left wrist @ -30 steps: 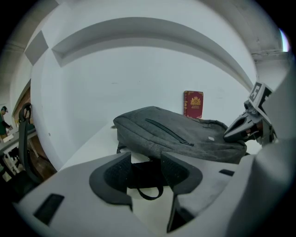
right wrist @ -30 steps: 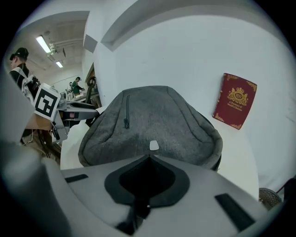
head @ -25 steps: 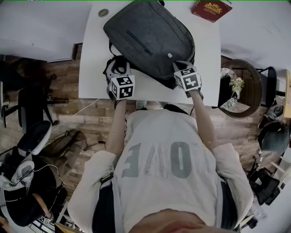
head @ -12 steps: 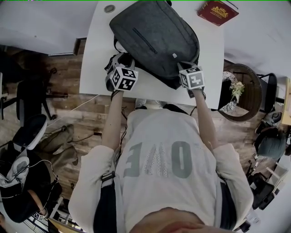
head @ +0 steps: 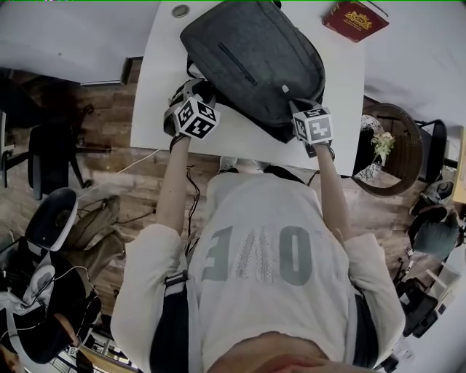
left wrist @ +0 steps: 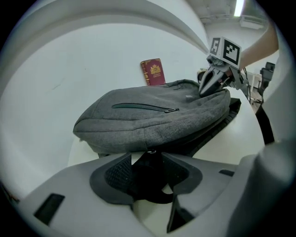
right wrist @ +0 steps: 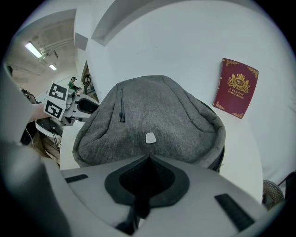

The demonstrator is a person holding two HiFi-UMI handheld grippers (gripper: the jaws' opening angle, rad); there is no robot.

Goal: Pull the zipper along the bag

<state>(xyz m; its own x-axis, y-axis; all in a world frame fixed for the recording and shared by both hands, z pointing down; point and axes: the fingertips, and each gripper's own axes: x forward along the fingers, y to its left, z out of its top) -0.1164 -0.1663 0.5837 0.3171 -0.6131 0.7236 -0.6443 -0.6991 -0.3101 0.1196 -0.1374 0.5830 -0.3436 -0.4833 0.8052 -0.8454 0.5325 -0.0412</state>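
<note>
A grey backpack (head: 255, 58) lies flat on the white table (head: 240, 142). My left gripper (head: 191, 93) is at the bag's near left edge. In the left gripper view its jaws (left wrist: 148, 157) are shut on a black zipper pull with a small metal ring (left wrist: 149, 151), under the bag's (left wrist: 152, 115) rim. My right gripper (head: 300, 103) is at the near right corner, its tips pinching the grey fabric (left wrist: 209, 86). In the right gripper view the jaws (right wrist: 148, 159) meet just below the bag (right wrist: 148, 120), with a dark strip caught between them. A closed front-pocket zipper (right wrist: 122, 104) runs across the top face.
A red book (head: 354, 18) lies at the table's far right corner, beyond the bag. A round grommet (head: 180, 11) sits at the far left. A wicker basket with flowers (head: 389, 138) stands on the floor to the right. Chairs and bags crowd the floor on the left.
My left gripper has moved away from me along the bag's left edge, still shut on the pull. The right gripper stays at the near right corner.
</note>
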